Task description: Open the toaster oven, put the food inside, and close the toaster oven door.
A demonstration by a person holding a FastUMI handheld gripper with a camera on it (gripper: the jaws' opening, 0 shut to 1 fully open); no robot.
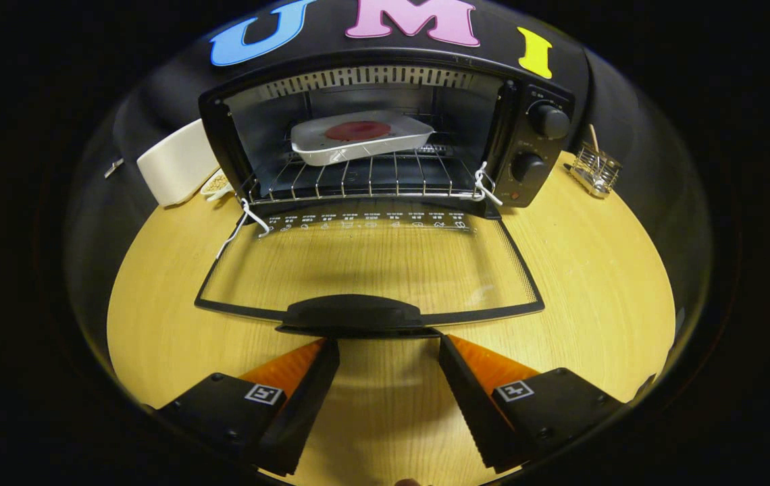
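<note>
Gripper (pixel 388 341) agape — food (pixel 358 130) in tray (pixel 385 144) inside toaster oven (pixel 385 135)

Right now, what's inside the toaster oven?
Inside the toaster oven, a white tray with something round and red sits on the wire rack. The tray hides the rack beneath it. The open gripper waits just before the lowered door's handle.

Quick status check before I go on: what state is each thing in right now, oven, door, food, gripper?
Toaster oven: open, cavity exposed.
Oven door: folded fully down, lying flat over the table.
Door handle: free, just ahead of the jaws.
White dish with food: inside, sitting on the wire rack.
Gripper: jaws open, holding nothing.
</note>
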